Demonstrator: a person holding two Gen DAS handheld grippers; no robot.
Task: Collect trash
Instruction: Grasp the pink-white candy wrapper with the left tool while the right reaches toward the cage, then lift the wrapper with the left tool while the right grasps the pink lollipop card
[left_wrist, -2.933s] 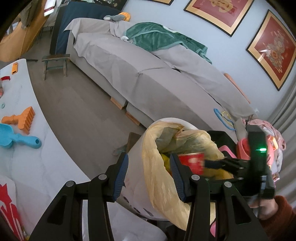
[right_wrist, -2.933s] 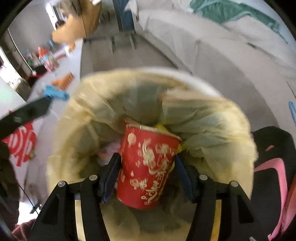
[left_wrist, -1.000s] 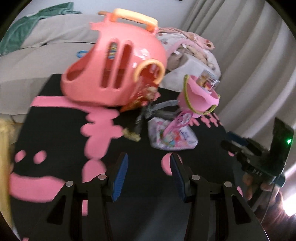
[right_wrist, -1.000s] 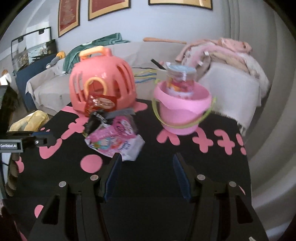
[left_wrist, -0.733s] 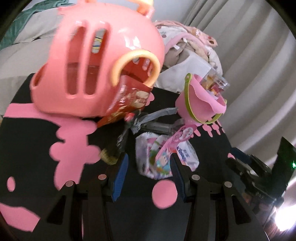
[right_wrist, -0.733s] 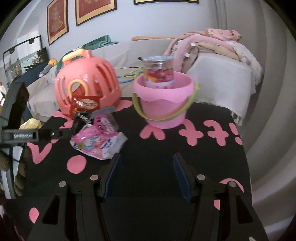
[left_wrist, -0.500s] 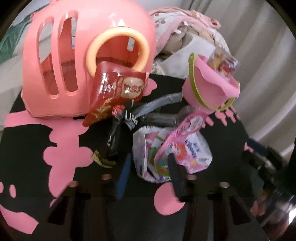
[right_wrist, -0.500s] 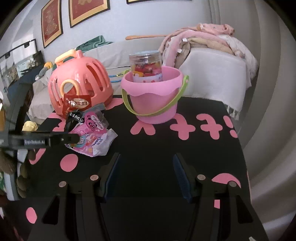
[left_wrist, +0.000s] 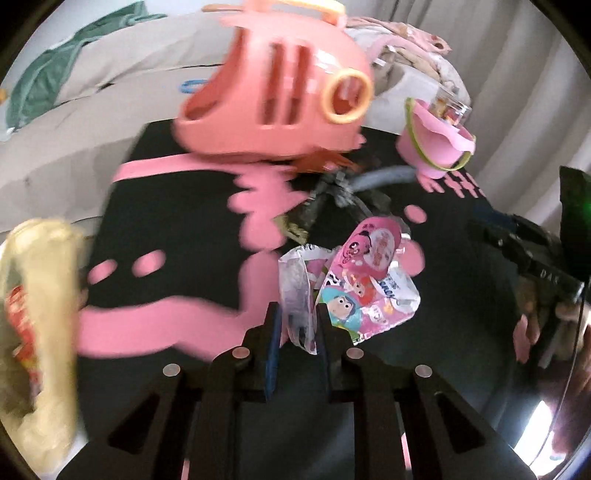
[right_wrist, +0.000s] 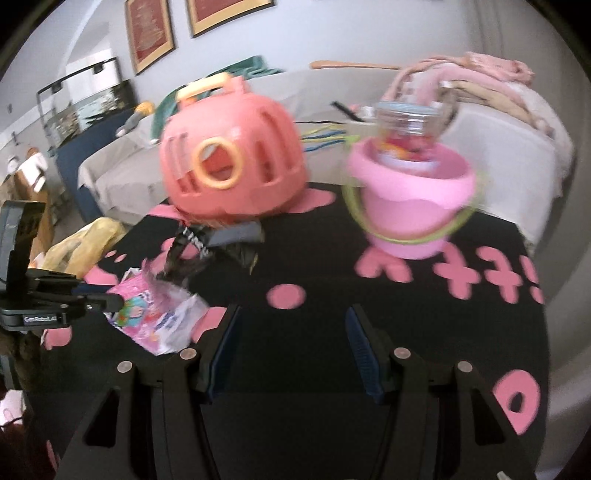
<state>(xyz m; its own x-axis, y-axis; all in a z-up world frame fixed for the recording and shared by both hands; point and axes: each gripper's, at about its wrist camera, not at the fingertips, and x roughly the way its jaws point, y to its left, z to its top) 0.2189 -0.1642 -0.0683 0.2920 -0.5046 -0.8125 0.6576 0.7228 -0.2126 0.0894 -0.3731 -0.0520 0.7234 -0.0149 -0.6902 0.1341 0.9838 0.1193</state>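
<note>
Worktop (left_wrist: 177, 221): black, pink-patterned
Left tool (left_wrist: 295, 332): just closed, pinching cartoon wrapper (left_wrist: 354, 284)
Right tool (right_wrist: 291, 347): open, empty
Remaining: dark wrappers (left_wrist: 332, 192), binning

Left gripper (left_wrist: 297, 332): matte black plastic, two angled finger arms w/ triangular cut-outs, four round silver screw heads across the knuckles, blue ribbed pads (left_wrist: 273, 347) on the inner faces. Right gripper (right_wrist: 291, 354): same build, black frame, silver screws, dark blue ribbed pads (right_wrist: 364, 354). Seen from the other cam, each unit has a black boxy body; the left one has white lettering on its side, the right one a green LED. Dark reddish sleeve at lower right of left view, blurred.
</note>
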